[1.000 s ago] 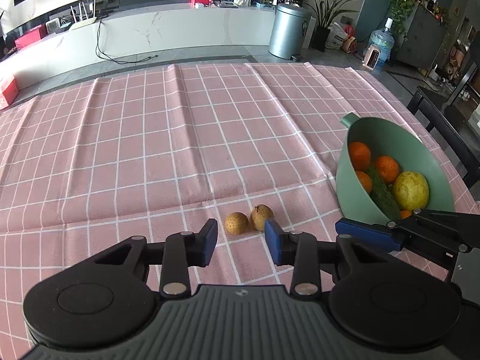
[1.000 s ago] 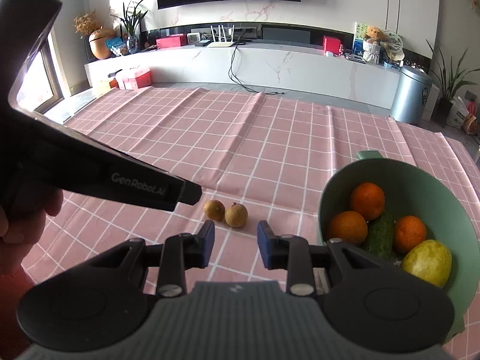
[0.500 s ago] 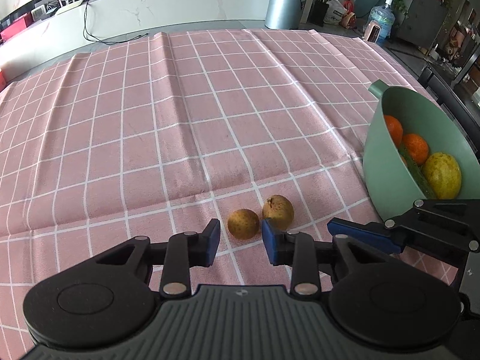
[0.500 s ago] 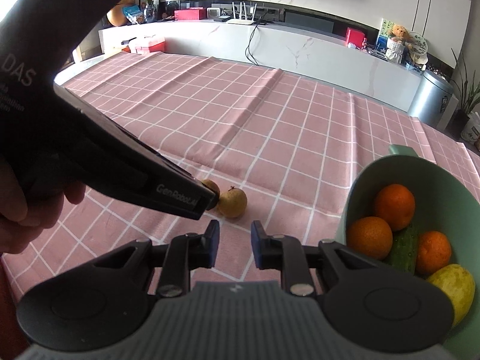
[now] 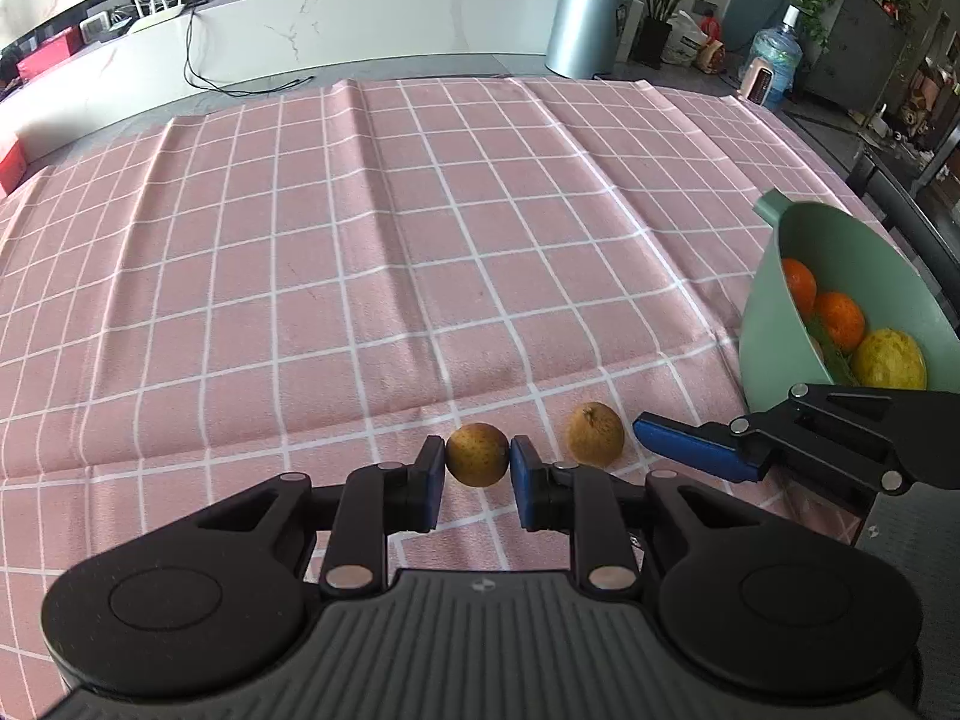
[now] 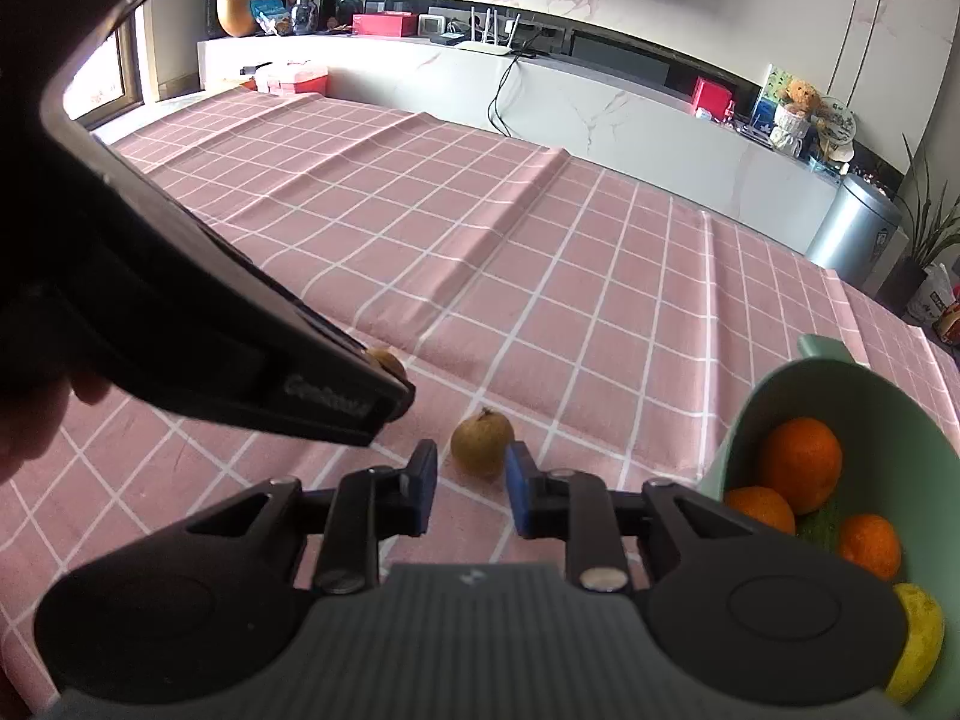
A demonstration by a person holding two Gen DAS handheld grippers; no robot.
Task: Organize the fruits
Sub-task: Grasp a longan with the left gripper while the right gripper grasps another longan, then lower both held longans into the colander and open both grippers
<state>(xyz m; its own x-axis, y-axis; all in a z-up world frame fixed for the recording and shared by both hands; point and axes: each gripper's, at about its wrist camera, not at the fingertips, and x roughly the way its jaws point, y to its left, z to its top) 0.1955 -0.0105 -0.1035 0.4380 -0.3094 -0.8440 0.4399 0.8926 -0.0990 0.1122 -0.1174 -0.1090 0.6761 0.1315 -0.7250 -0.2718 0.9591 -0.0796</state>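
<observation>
Table: pink checked cloth (image 5: 360,276).
Left tongs (image 5: 477,463): squeezing one small brown fruit (image 5: 477,455).
Right tongs (image 6: 465,480): closed small, other fruit (image 6: 482,441) between, maybe untouched.
Tip: lift gently into green bowl (image 5: 774,324).

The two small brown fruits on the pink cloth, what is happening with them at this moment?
A person holds a gripper in each hand. The left gripper has closed on one small brown fruit, which is between its blue pads on the pink checked tablecloth. The right gripper reaches for the second brown fruit, which lies just ahead of its fingertips and is not gripped. The green bowl beside them already holds oranges and a yellow fruit.
</observation>
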